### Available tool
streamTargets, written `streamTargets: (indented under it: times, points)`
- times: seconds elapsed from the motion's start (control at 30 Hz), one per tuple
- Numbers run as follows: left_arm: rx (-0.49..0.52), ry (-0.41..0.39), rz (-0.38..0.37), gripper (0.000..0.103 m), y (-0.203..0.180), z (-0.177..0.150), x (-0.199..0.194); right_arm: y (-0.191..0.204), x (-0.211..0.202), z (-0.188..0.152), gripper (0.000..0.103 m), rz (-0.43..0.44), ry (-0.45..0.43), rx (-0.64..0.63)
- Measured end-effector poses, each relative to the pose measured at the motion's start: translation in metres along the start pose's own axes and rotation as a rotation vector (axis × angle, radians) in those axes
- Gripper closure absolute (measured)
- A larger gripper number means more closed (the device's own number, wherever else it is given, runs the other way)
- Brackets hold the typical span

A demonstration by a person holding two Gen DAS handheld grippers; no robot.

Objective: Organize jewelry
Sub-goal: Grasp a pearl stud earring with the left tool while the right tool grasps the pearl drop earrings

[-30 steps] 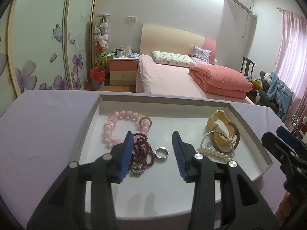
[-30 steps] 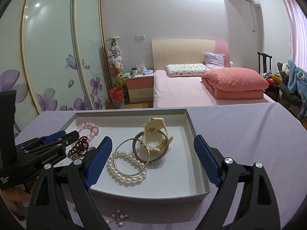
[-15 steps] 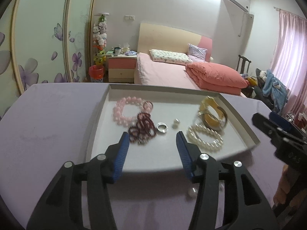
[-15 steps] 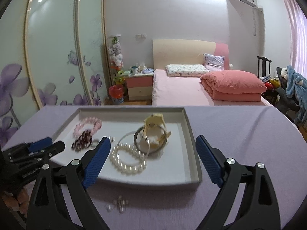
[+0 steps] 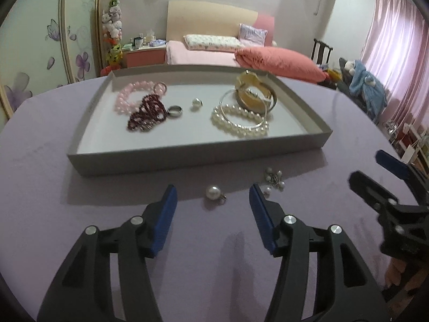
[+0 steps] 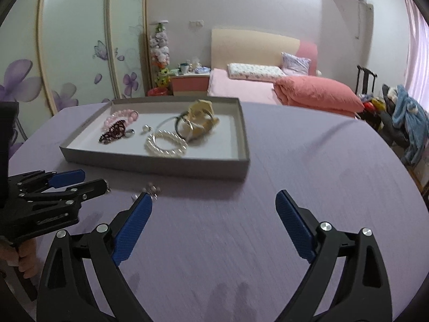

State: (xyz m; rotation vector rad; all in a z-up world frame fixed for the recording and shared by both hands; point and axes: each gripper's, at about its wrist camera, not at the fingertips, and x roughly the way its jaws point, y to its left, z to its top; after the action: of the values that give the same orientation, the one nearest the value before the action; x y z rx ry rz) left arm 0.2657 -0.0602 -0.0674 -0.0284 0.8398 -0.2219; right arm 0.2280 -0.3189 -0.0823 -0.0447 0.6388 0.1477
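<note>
A grey tray [image 5: 187,158] on the purple table holds a pink bead bracelet [image 5: 128,95], a dark red bracelet [image 5: 146,112], a ring [image 5: 175,111], a small pearl piece [image 5: 196,102], a pearl bracelet [image 5: 241,126] and a gold watch [image 5: 252,94]. In front of the tray lie a pearl earring [image 5: 213,192] and a cluster earring [image 5: 273,178]. My left gripper [image 5: 212,187] is open just above the pearl earring, its pads not touching it. My right gripper [image 6: 213,197] hovers over bare table, its jaws opening with nothing between them.
The cluster earring [image 6: 152,187] sits just beyond the right gripper's left fingertip. The left gripper [image 6: 93,179] shows at the left of the right wrist view, with a hand under it. A bed [image 6: 268,88], a wardrobe and chairs stand beyond the table.
Both grippers have drawn back from over the tray to the near table. The left jaws widened. A small pearl piece now lies beside the ring.
</note>
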Motion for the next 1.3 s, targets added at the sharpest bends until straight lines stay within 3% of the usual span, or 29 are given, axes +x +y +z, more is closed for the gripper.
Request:
streamTargets:
  times: [0.2, 0.37, 0.53, 0.83, 1.07, 1.17, 1.23, 1.3]
  points:
    - [0.01, 0.05, 0.035, 0.062, -0.011, 0.005, 0.019, -0.009, -0.001, -0.005, 0.01, -0.003, 0.017, 0.041]
    - [0.011, 0.055, 0.061, 0.067, -0.012, 0.011, 0.025, -0.011, 0.001, -0.007, 0.01, 0.006, 0.024, 0.049]
    - [0.018, 0.057, 0.071, 0.086, -0.013, 0.01, 0.024, -0.01, 0.002, -0.008, 0.01, 0.017, 0.025, 0.051]
    - [-0.018, 0.053, 0.058, 0.087, -0.001, 0.005, 0.016, -0.003, -0.002, -0.005, 0.01, 0.035, 0.018, 0.054]
    - [-0.087, 0.027, 0.097, 0.087, 0.044, -0.003, -0.007, 0.01, 0.0, -0.007, 0.01, 0.063, 0.037, 0.036]
    - [-0.116, 0.021, 0.124, 0.086, 0.064, -0.008, -0.017, 0.019, 0.005, -0.006, 0.017, 0.083, 0.057, 0.018]
    - [-0.138, 0.018, 0.142, 0.087, 0.078, -0.011, -0.022, 0.028, 0.012, -0.005, 0.03, 0.104, 0.085, -0.001]
    - [-0.16, 0.019, 0.154, 0.087, 0.09, -0.013, -0.025, 0.034, 0.019, -0.004, 0.035, 0.127, 0.116, -0.014]
